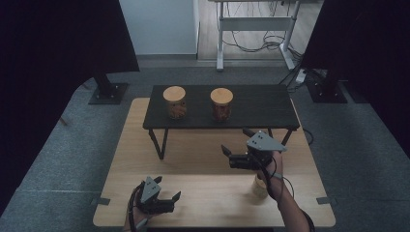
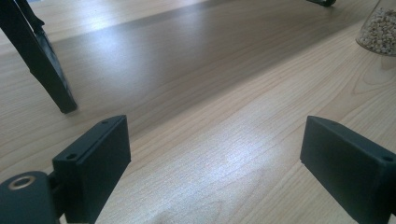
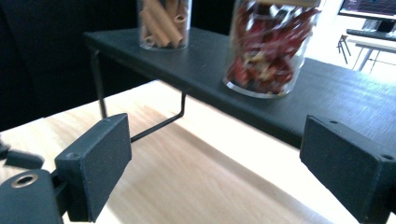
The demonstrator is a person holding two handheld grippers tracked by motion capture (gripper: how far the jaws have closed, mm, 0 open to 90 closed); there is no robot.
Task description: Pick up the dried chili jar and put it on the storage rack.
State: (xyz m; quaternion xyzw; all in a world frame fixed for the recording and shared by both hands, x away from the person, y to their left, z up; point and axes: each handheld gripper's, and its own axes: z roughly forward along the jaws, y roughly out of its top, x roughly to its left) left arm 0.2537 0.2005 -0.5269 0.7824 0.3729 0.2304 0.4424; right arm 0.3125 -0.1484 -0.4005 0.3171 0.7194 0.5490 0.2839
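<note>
Jar of red dried chillies (image 3: 270, 46) stands upright on the black shelf (image 1: 256, 113) toward its right half, wooden lid on, and looks like the target: the right gripper (image 1: 238, 145) points at it with jaws wide and nothing between them, apart from the shelf's front edge. Step in hand reads as the approach for a pick; next move calls for lifting to shelf height, squaring the jaws around the jar's glass body below the lid, then closing. Second jar with pasta tubes (image 3: 164, 23) sits to the left on the same shelf, well apart, so no crowding. Shelf edge and its thin metal legs (image 3: 140, 133) are the likely snag if the gripper comes in low. Third jar with pale grains (image 2: 380, 30) rests on the desk (image 1: 193, 183) near the right forearm, elbow risk. Left gripper (image 1: 168, 193) sits low at the desk's near left, jaws wide, empty.
</note>
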